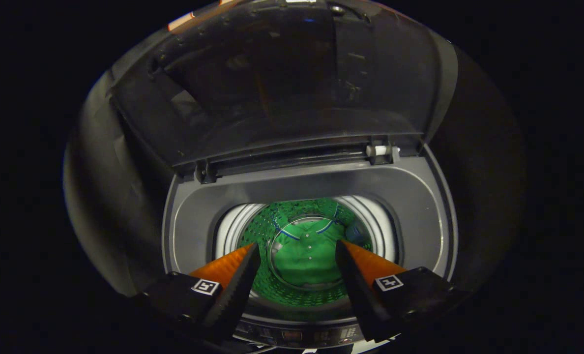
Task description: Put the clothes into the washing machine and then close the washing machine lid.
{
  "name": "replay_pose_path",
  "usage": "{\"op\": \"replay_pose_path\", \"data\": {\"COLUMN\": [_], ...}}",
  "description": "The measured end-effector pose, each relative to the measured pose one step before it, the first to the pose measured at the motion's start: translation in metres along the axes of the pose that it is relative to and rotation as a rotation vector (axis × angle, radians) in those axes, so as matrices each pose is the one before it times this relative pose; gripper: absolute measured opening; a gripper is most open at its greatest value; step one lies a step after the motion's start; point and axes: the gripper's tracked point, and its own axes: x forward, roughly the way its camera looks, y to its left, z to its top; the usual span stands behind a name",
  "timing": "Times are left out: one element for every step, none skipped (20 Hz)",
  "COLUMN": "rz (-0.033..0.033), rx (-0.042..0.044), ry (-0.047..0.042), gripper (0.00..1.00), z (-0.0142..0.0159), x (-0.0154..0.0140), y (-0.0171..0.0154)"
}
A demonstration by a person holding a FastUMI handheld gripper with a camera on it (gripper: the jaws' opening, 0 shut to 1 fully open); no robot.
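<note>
Looking down into a top-loading washing machine (pixel 420 196) from above its near edge. Hand-held gripper (pixel 297 253) hovering over the opening, its 2 fingers (pixel 245 275) spread wide apart and holding nothing, with empty air between them. Green garment (pixel 304 250) lying at the bottom of the drum (pixel 230 228), seen between the 2 fingers and well below them, spread flat with a collar and a row of small buttons facing up. Probably left there on purpose, low and centred, so that nothing hangs over the rim to block the closing. Lid (pixel 282 83) standing upright at the far side, swung back on its hinge (pixel 383 152) and leaning away from the opening, which keeps the drum free for loading. Control panel (pixel 302 337) at the near edge, just under the fingers. Judging from this, first part of the task appears done: clothes inside, fingers released. Remaining step likely to reach for the far lid and bring it down toward the near edge. Open fingers suit that, ready either to hook the top edge of the lid or to push it. Risk: lid dropping hard if let go too early.
</note>
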Motion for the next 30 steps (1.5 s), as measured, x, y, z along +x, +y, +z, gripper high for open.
{"op": "replay_pose_path", "data": {"rz": [0.00295,0.00167,0.00383,0.00358,0.00791,0.00543,0.00872,0.00441,0.00151,-0.00017,0.00109,0.0081,0.00604,0.00207,-0.0046,-0.00343,-0.00655,-0.00212,0.00179,0.0027,0.00266,-0.00209,-0.0065,-0.00295,-0.00447,-0.00044,-0.0074,-0.00773,-0.00505,-0.00787], "rx": [-0.00724,-0.00502,-0.00416,-0.00378,-0.00733,-0.00341,-0.00439,-0.00808,-0.01297,-0.01445,-0.00712,-0.00153,-0.00002,-0.0133,-0.01529,-0.02737,-0.02405,-0.01625,-0.00626,-0.00026,-0.00617,-0.00885,-0.00915,-0.00308,-0.00058,0.00227,0.00241,0.0037,0.00441,0.003], "ry": [-0.01298,-0.01259,-0.01297,-0.01969,-0.01832,-0.02128,-0.02475,-0.02736,-0.02716,-0.02833,-0.02601,-0.02662,-0.03068,-0.02514,-0.03154,-0.01737,-0.02183,-0.01194,-0.01735,-0.02171,-0.01446,-0.01537,-0.0031,-0.00133,0.00325,0.0065,0.00629,0.01048,0.00901,0.01179], "gripper": [0.99,0.99,0.99,0.99,0.99,0.99,0.99,0.99,0.99,0.99,0.99,0.99,0.99,0.99,0.99,0.99,0.99,0.99,0.99,0.99,0.99,0.98,0.99,0.99,0.98,0.99,0.99,0.99,0.99,0.99], "z": [0.00264,0.00391,0.00375,0.00682,0.00687,0.01054,0.01004,0.01357,0.01247,0.01561,0.01627,0.01593,0.01367,0.01485,0.01371,0.01338,0.01423,0.01109,0.01411,0.014,0.01323,0.01175,0.00564,0.00447,0.00191,0.00176,-0.00167,0.00056,-0.00167,-0.00256], "x": [-0.00965,-0.01056,-0.01185,-0.00935,-0.01185,-0.01142,-0.01193,-0.00924,-0.00986,-0.00812,-0.00792,-0.00695,-0.00577,-0.00278,-0.00185,-0.00067,-0.00364,0.00005,-0.00109,0.00271,0.00456,0.00572,0.00956,0.00996,0.00983,0.00897,0.00602,0.00925,0.00914,0.00914], "y": [0.00212,0.00161,0.00146,0.00211,0.00162,0.00197,0.00488,0.00287,0.00297,0.00328,0.00514,0.00466,0.00448,0.0033,0.00041,0.00073,-0.00231,0.00027,0.00234,0.00011,-0.00076,-0.00203,-0.00132,-0.00111,-0.00162,-0.00278,-0.00324,-0.00226,-0.00054,-0.00285]}}
